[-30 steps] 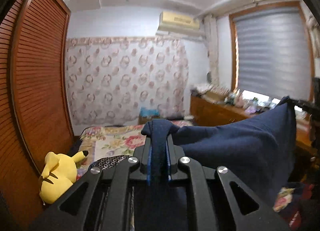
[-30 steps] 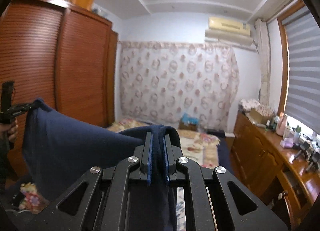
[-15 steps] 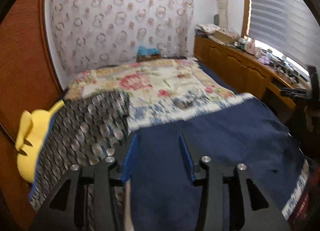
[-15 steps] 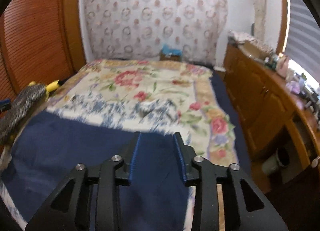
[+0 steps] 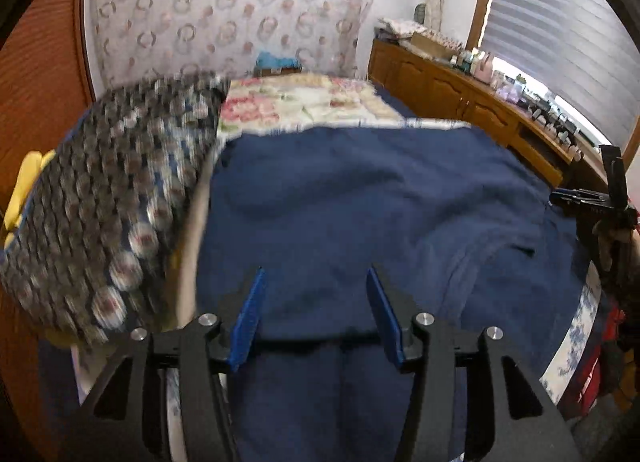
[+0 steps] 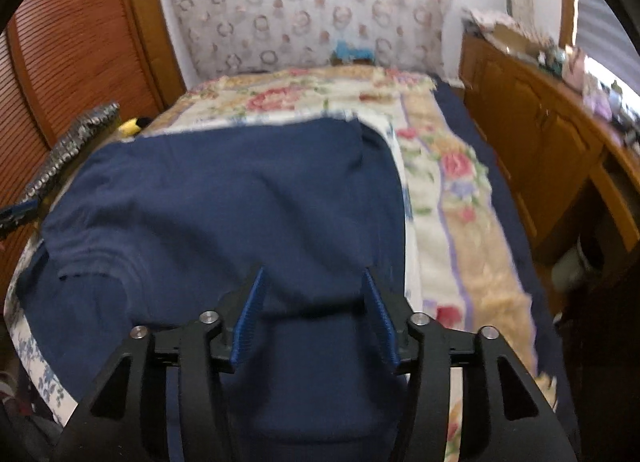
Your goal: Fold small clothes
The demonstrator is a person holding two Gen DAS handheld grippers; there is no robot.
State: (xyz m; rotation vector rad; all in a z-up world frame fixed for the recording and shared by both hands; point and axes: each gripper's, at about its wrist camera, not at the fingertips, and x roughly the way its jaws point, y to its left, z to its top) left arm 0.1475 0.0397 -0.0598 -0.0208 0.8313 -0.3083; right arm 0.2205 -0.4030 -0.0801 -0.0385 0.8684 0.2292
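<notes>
While both jaws are opening, left gripper [image 5: 314, 302] and right gripper [image 6: 314, 298] pressing nothing though cloth lies between them, navy garment [image 5: 360, 202] lies spread on bed [image 6: 452, 198]; laid out, folds all left.

Daylit, motion-blurred, fisheye-warped edges

A floral bedspread [image 6: 452, 182] is covering the bed, running back toward a ring-patterned curtain [image 5: 224, 10]. A dark patterned cloth [image 5: 108, 198] is lying along the bed's left side, partly hiding a yellow plush toy [image 5: 24, 182]. A wooden sideboard [image 6: 536, 134] is standing to the right, carrying small bottles, under a slatted window blind [image 5: 560, 34].
</notes>
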